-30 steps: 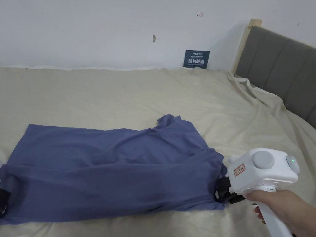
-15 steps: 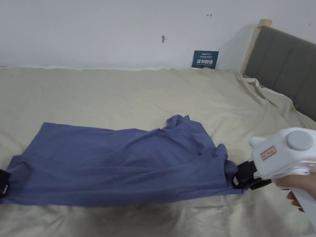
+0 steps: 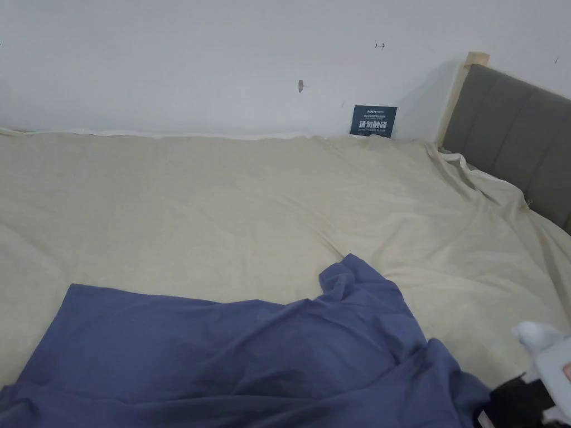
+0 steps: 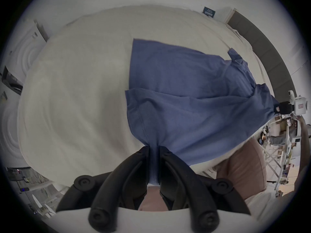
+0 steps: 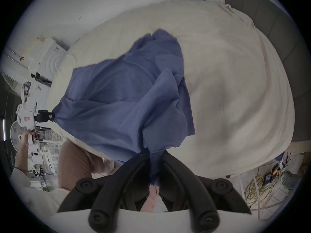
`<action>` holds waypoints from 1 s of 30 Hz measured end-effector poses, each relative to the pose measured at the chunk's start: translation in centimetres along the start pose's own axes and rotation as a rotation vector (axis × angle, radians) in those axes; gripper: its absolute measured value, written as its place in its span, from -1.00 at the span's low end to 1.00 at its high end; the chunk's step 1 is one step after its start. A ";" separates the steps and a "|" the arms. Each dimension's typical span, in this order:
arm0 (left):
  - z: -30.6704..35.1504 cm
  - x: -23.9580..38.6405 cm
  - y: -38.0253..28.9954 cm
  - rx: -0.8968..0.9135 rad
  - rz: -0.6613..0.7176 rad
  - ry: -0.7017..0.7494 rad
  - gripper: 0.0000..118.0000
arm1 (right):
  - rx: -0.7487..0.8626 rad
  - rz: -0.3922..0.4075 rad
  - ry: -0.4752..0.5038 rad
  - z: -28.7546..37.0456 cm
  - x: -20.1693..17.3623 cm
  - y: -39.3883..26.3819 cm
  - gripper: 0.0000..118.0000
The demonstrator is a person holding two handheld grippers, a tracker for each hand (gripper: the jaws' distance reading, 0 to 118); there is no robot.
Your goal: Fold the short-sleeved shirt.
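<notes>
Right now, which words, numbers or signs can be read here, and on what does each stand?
Dark blue sign against the wall: white characters, too blurred to read.
Red-bordered sticker on the right gripper: too small to read.
Second red-bordered sticker on the left gripper: too small to read.
</notes>
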State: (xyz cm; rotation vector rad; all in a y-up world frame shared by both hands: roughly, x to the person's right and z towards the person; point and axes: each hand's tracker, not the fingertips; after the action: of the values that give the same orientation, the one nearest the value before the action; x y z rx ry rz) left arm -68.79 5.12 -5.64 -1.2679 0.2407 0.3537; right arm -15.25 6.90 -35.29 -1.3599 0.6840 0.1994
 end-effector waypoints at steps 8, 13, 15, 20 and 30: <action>-5.4 -1.4 -2.6 0.010 0.085 -0.023 -0.47 | 0.004 -0.104 -0.014 -5.9 3.6 -2.9 0.19; -2.7 -1.1 -1.9 0.103 -0.002 0.004 0.66 | 0.112 -0.058 -0.137 -3.7 3.8 -3.0 0.78; -0.9 -1.1 -1.3 0.137 0.011 0.041 0.66 | 0.156 -0.082 -0.150 -2.1 3.6 -2.6 0.79; 3.4 0.3 -0.6 0.302 0.085 -0.024 0.65 | 0.404 -0.119 -0.023 2.0 -0.6 -2.9 0.79; 5.2 4.3 -2.7 0.562 0.102 -0.122 -1.00 | 0.680 -0.053 0.189 0.6 -7.9 -3.4 -1.00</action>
State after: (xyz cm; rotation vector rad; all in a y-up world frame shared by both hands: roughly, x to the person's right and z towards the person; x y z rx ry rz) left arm -63.82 10.00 -3.32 -0.6800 0.2777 0.4140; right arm -19.57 8.72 -28.03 -0.7446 0.7802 -0.1975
